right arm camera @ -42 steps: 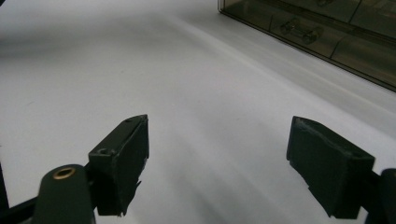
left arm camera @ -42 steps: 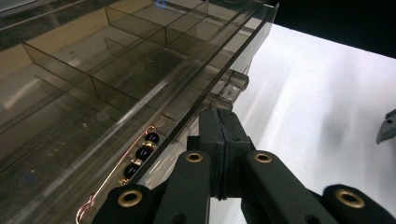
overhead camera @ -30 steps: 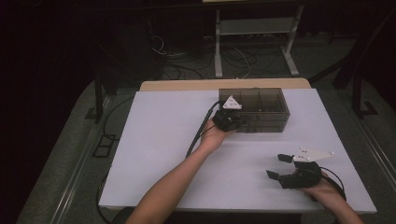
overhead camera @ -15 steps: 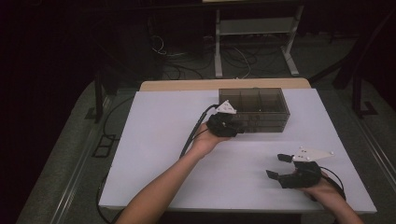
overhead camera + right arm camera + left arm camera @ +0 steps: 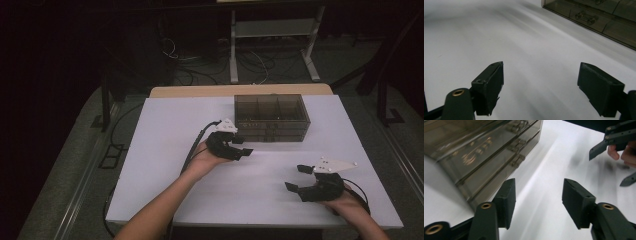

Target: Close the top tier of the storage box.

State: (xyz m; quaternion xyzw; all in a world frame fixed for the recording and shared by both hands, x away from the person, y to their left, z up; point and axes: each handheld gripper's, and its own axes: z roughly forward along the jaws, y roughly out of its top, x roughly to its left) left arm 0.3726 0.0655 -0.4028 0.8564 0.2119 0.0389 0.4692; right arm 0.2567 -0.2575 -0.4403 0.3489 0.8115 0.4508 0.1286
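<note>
White bench (image 5: 165, 150) in a dark room | drawer box (image 5: 272, 117) at back | left tool (image 5: 241, 146) just beside it, jaws apart, empty | right tool (image 5: 296, 178) near front, jaws apart, empty | next, I think: grab a drawer handle.

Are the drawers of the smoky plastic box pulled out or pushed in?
Pushed in: the drawer box shows flush drawer fronts, handles in line, none sticking out.

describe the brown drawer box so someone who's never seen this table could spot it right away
Start from the white table in the high view and look to its far edge, right of centre. The smoky translucent box sits there, low and rectangular, with dividers showing through its top and stacked drawer fronts facing the person. It is the one thing on the table that is not handheld; the left claw hovers open just before it.
</note>
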